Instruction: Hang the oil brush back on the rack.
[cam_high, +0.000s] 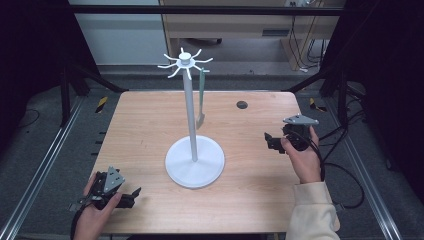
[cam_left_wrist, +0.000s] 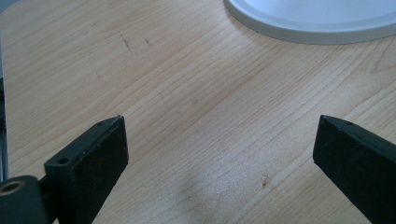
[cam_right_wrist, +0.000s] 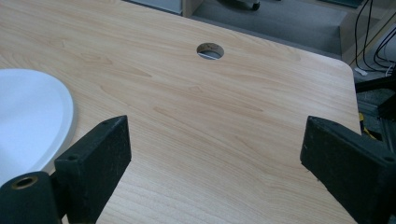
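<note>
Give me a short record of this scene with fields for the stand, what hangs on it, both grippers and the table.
stand: white metal stand with round base and hook ring on top, upright at the table's middle
hanging item: pale green long-handled utensil, hung from one hook on the far right side
left gripper: left gripper near the front left corner, jaws wide open, holding nothing
right gripper: right gripper right of the base, jaws wide open, holding nothing
table: light wooden table with a round cable hole

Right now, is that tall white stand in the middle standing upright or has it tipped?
Upright. The white stand sits flat on the table, its pole rising straight to the hooks, where a green utensil hangs.
</note>
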